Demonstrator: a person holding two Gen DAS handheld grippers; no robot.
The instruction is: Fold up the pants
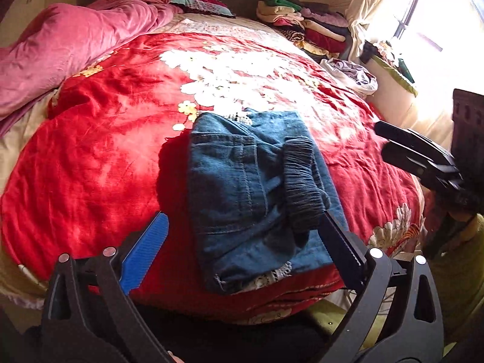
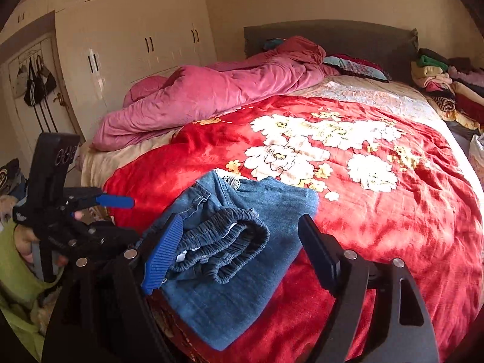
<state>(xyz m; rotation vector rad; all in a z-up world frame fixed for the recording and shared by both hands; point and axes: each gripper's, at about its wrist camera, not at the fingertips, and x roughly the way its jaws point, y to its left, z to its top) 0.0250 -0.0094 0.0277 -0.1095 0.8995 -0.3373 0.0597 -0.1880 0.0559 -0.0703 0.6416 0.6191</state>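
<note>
A: Which step is in hand?

B: The release after a fold, it is judged. On the left, the left gripper (image 1: 242, 242) is seen with its jaws spread wide – nothing is pinched. The folded blue denim pants with a dark elastic waistband (image 1: 254, 193) lie on the red floral plush blanket (image 1: 90, 163), just beyond and between its fingers; the dark finger overlaps the waistband edge, though contact cannot be told.

A: And to the right?

B: The right gripper (image 2: 242, 254) is also held spread, the waistband (image 2: 224, 248) lying between its fingers without being pressed. No cloth is gripped.

A: How does the bundle lie?

B: Its long axis is seen running away from the left fingers, toward the white flowers; the gathered waistband rests on top at the near right.

A: What is called for next?

B: Either a smoothing of the loose waistband or a last fold across the long axis – both grippers would need to be lowered again.
</note>
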